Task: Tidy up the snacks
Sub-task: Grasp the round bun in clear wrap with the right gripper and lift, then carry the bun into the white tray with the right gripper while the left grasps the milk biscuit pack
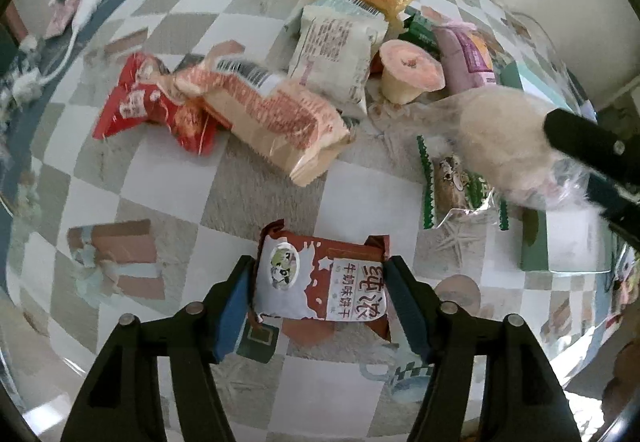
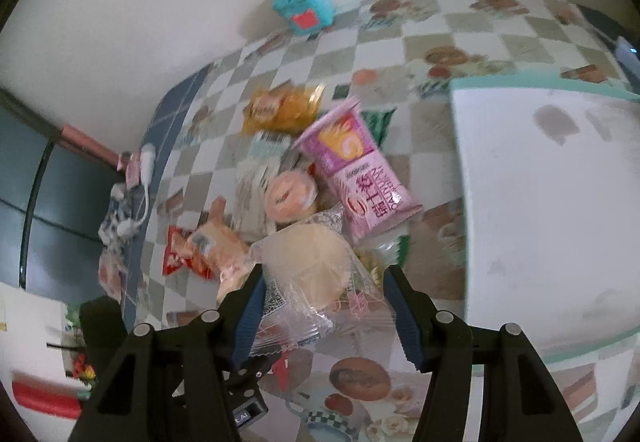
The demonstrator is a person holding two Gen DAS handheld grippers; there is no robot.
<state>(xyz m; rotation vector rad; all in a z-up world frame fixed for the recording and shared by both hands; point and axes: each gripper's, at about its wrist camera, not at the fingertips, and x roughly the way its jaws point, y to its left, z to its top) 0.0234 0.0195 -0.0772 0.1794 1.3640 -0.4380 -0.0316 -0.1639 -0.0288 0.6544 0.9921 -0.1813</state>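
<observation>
Checkered tablecloth (image 1: 168,178) is carrying a snack pile at upper centre. Left gripper (image 1: 320,294) is clamping a brown biscuit pack (image 1: 320,282) at lower centre; right gripper (image 2: 324,306) is pinching a clear-wrapped pastry (image 2: 316,266), beside a white tray (image 2: 560,202) at right.

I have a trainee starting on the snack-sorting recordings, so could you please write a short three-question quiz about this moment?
1. True or false: the left gripper has its fingers on either side of the brown and white milk biscuit packet.
2. What lies between the fingers of the right gripper? A) the pink packet B) the clear bag with a round pale pastry C) the teal container
3. Fill in: the jelly cup with the pink lid stands next to the ___ packet with a barcode.

Key: 1 true; 2 B; 3 white.
</observation>
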